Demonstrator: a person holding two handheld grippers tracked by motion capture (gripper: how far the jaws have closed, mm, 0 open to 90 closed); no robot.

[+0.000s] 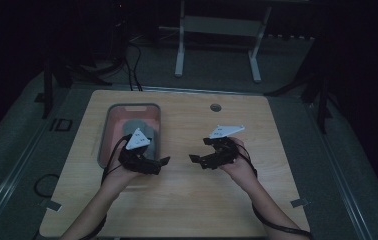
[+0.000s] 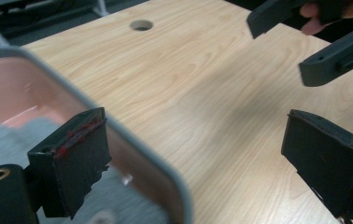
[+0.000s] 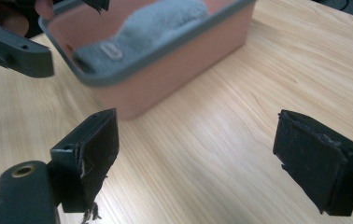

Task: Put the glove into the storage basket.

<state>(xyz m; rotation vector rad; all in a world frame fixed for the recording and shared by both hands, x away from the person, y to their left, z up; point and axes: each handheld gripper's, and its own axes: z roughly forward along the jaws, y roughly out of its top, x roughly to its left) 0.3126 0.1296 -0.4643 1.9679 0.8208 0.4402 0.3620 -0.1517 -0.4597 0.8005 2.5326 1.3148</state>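
A pink tray with a grey rim (image 1: 104,134) sits on the left part of the wooden table (image 1: 192,200), and a grey cloth (image 1: 138,126) lies inside it. My left gripper (image 1: 159,164) hovers at the tray's near right corner, pointing right, jaws open and bare. In the left gripper view the left gripper (image 2: 198,158) straddles the tray rim (image 2: 137,140), one jaw over the cloth (image 2: 6,140). My right gripper (image 1: 199,150) faces it from the table's middle, open with nothing in it. The right gripper view looks between the right gripper's (image 3: 205,154) spread jaws at the tray (image 3: 174,74) and cloth (image 3: 160,25).
A round cable hole (image 1: 215,107) is set in the table's far middle. White table legs (image 1: 179,55) stand on the floor beyond the far edge. Cables trail from both grippers past the table's near edge. Bare wood lies between and in front of the grippers.
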